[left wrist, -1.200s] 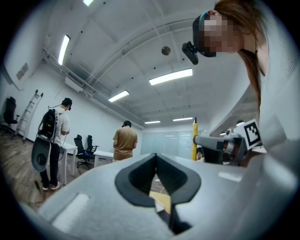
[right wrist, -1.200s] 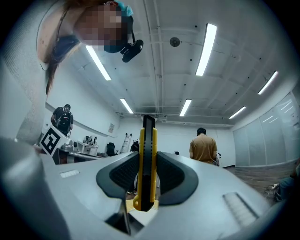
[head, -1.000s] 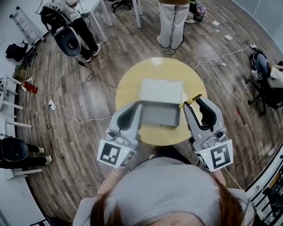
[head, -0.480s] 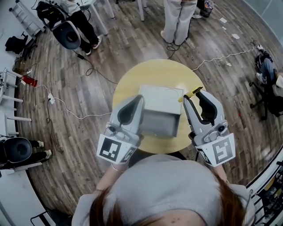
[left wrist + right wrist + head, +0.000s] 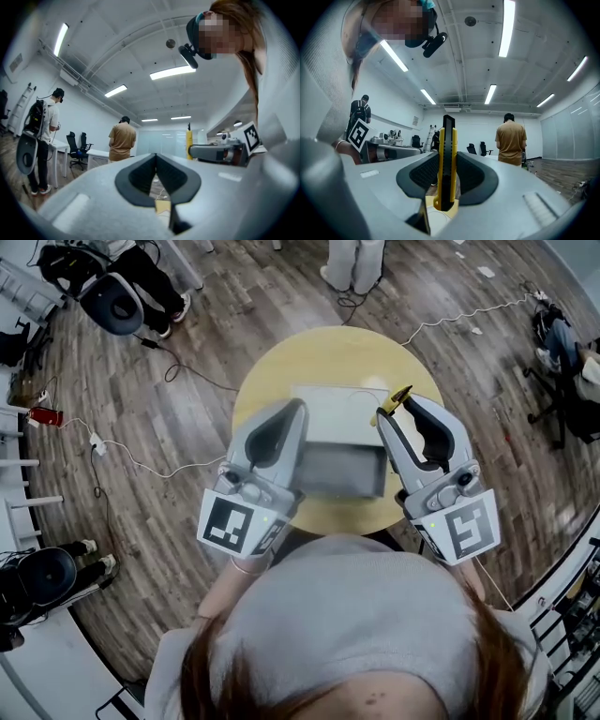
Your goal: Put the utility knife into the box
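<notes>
One yellow table (image 5: 281,376), wood floor (image 5: 187,334) — right hand-held gripper (image 5: 394,413) clamps utility knife (image 5: 446,159), left hand-held gripper (image 5: 156,157) closed.

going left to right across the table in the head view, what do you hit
left gripper → open grey box → right gripper, shut on the yellow-and-black utility knife

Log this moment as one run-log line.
right gripper: shut on knife | left gripper: shut, empty | box: open on table, knife not inside

No legible text, labels or numbers
</notes>
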The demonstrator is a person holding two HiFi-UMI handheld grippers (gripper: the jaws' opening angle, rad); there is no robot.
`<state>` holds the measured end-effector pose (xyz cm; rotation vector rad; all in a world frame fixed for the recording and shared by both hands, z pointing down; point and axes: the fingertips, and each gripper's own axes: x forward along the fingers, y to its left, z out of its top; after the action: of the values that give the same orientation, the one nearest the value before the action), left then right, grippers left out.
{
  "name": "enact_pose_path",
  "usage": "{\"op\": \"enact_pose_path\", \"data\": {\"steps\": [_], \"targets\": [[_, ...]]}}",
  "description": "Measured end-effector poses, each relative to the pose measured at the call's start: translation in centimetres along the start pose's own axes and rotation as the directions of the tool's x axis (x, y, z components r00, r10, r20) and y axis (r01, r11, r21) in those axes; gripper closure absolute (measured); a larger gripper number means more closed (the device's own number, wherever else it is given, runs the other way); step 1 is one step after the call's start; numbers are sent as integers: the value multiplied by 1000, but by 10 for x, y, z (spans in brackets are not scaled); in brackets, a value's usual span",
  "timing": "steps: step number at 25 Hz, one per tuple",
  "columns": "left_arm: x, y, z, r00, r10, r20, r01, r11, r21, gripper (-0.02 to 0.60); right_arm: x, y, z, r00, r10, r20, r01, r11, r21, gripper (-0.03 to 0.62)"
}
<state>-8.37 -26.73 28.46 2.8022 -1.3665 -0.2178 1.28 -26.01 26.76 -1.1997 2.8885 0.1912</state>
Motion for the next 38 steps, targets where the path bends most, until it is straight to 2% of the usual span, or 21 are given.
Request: {"op": "enact_pose_path", "data": {"steps": [4,8,12,14,16,20,22,28,34,38], "targets": [[0,3,-8,1000,-14,-19,13,1000,-23,583,6,5,-14,999,18,-51,-19,1000,-11,473],[-2,7,-14,999,-18,-29,17,999,-37,583,9,16,-50,987,75,-140,-74,997,16,473],[-4,9,-18,999,-15,-30,14,999,-48,583,12,36,-81,960,171,-222,-171,985,18,473],[-5,9,-20,999,-13,-32,11,998,-54,583,12,50,-98,934,235,-268,-246,969,-9,473],[-6,8,-23,999,-15,-33,13,998,-63,583,11,66,-120,890,300,-343,-330,943,-32,473],[-6,6,-23,999,-23,-30,21,997,-71,583,7,91,-169,764,366,-531,-468,882,-64,473],[-6,7,-21,999,-24,-27,22,997,-70,583,5,100,-185,714,391,-581,-513,857,-52,473],[-10,10,-23,999,-17,-32,15,997,-71,583,2,113,-213,617,439,-654,-588,809,-11,473],[-13,10,-25,999,-13,-36,11,997,-72,583,-5,121,-253,469,452,-758,-650,758,50,473],[-13,11,-26,999,-11,-38,8,997,-76,583,-6,126,-274,398,448,-800,-669,739,81,473]]}}
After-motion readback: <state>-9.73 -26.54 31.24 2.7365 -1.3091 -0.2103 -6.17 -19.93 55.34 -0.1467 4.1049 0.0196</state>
